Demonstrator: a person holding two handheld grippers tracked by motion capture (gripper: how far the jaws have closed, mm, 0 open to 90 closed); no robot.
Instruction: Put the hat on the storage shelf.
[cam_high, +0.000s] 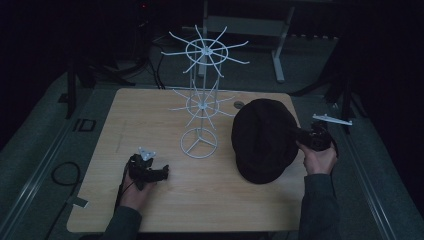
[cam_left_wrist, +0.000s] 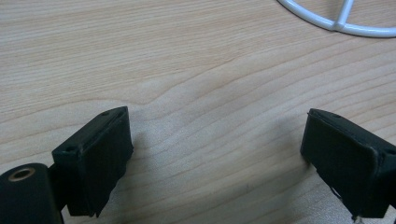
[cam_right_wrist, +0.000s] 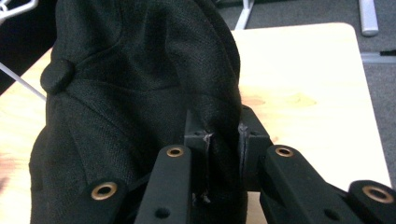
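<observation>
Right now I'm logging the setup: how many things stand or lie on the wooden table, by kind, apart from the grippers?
Black fabric cap: 1
White wire display stand with two tiers of hooks: 1
Total: 2

Standing mid-desk (cam_high: 100, 150): wire rack (cam_high: 202, 100). Lying just right of its base: cap (cam_high: 262, 140), with its right edge sitting pinched in the right gripper (cam_high: 302, 136) at the desk's right edge. Resting left of the rack base, toward the near side: left gripper (cam_high: 161, 172), spread over bare desk.
</observation>
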